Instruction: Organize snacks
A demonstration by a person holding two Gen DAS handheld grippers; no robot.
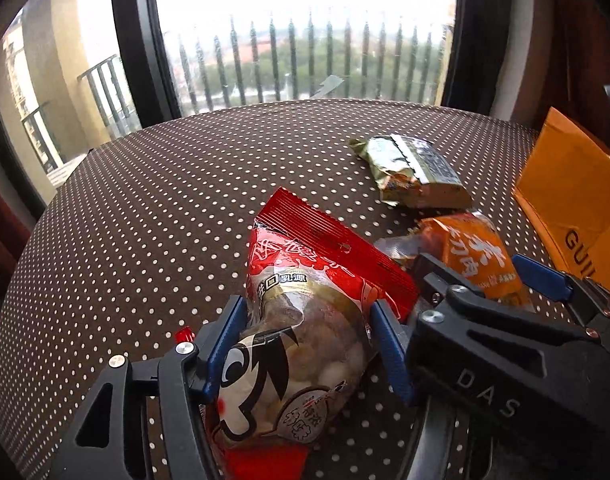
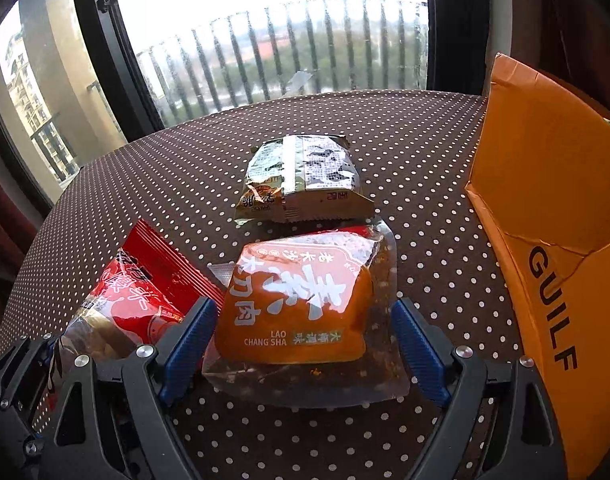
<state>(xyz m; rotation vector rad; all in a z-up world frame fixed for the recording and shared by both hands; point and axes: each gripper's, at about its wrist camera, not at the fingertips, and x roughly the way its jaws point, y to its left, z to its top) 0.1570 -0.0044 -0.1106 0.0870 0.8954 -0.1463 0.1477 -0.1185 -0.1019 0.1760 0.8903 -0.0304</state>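
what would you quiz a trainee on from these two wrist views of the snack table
1. True or false: the left gripper is clamped on the red snack bag.
2. Which snack lies between the open fingers of the right gripper? A) green packet B) orange packet C) red snack bag
3. What word is printed on the cardboard box?

Key: 1 true; 2 B; 3 GUILF

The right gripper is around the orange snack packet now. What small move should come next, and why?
Probably close the right gripper on the orange snack packet. Its blue pads stand open on both sides of the packet without pressing it, and the packet lies flat on the dotted tablecloth. The orange cardboard box waits open just to the right.
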